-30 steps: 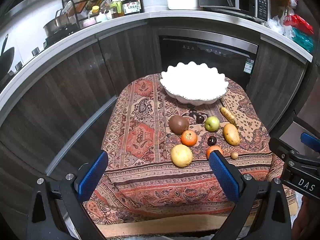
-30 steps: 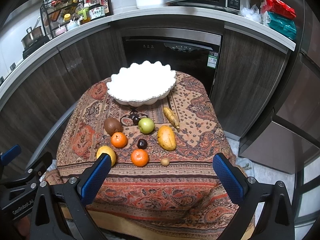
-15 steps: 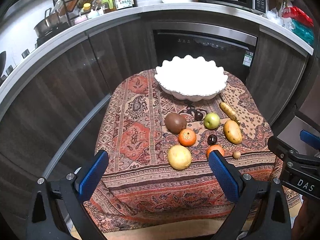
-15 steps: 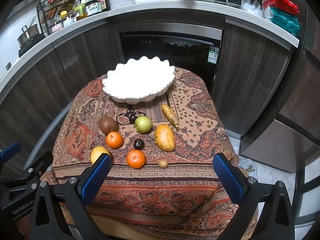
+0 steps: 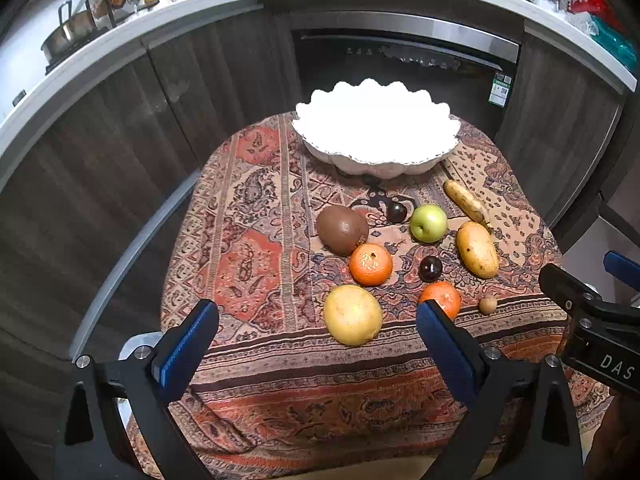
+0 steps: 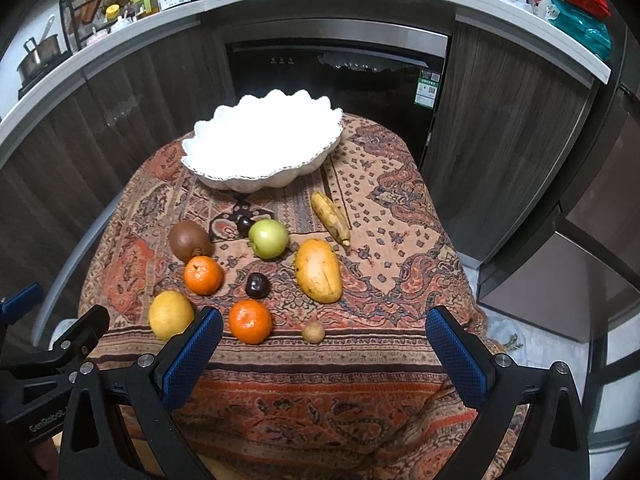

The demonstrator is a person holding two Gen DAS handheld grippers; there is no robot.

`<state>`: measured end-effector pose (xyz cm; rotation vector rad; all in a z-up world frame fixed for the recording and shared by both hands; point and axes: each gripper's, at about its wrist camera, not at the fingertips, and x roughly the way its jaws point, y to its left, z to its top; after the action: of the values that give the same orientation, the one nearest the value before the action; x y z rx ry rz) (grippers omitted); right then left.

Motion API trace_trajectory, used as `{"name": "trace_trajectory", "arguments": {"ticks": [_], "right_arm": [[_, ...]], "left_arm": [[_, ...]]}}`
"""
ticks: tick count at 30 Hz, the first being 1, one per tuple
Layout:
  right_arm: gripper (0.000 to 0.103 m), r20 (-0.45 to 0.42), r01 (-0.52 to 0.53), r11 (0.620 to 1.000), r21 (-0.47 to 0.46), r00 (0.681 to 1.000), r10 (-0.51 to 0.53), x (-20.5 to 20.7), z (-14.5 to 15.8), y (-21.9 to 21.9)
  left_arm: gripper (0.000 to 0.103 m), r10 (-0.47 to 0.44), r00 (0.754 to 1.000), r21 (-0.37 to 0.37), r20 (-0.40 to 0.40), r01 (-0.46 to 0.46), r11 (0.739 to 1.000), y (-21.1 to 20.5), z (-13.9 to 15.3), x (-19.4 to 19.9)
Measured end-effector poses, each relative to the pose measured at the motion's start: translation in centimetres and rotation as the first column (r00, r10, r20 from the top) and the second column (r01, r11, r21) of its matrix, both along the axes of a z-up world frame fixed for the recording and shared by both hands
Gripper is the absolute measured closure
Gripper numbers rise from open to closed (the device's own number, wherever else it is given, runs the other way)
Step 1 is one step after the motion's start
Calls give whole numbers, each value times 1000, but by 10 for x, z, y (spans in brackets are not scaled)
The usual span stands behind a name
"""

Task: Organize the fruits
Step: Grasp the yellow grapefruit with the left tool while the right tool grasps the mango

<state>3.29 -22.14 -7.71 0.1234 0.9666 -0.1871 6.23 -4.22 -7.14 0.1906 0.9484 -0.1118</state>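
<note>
Both the left tongs [image 5: 316, 344] and the right tongs [image 6: 324, 348] hang spread wide and empty above the near edge of the cloth-covered counter [image 6: 400, 216]. Nothing is gripped yet, so the step in hand looks like choosing a first fruit for the white scalloped bowl [image 6: 260, 148] at the far edge. The nearest picks are the round, smooth yellow fruit [image 5: 352, 320] for the left and the near orange [image 6: 250, 321] for the right. Each should be straddled across its widest part and closed on gently, since round fruit can roll. The mango [image 6: 318, 270], green apple [image 6: 269, 239], kiwi [image 6: 188, 240] and banana [image 6: 330, 218] lie mid-counter, apart from one another.
</note>
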Motion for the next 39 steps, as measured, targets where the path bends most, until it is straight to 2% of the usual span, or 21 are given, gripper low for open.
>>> {"name": "trace_trajectory", "arguments": {"ticks": [26, 28, 35, 39], "right_arm": [[1, -89, -15, 1000, -24, 996, 13, 50, -64, -11], [1, -97, -17, 999, -28, 995, 14, 52, -69, -12], [1, -120, -15, 999, -31, 993, 11, 60, -81, -15], [1, -133, -16, 999, -31, 991, 11, 63, -88, -16]], "left_arm": [[13, 5, 991, 20, -137, -2, 1000, -15, -82, 47], [18, 5, 988, 22, -154, -2, 1000, -16, -88, 50], [22, -1, 980, 23, -200, 5, 1000, -21, -106, 56], [30, -4, 974, 19, -226, 8, 1000, -22, -115, 59]]}}
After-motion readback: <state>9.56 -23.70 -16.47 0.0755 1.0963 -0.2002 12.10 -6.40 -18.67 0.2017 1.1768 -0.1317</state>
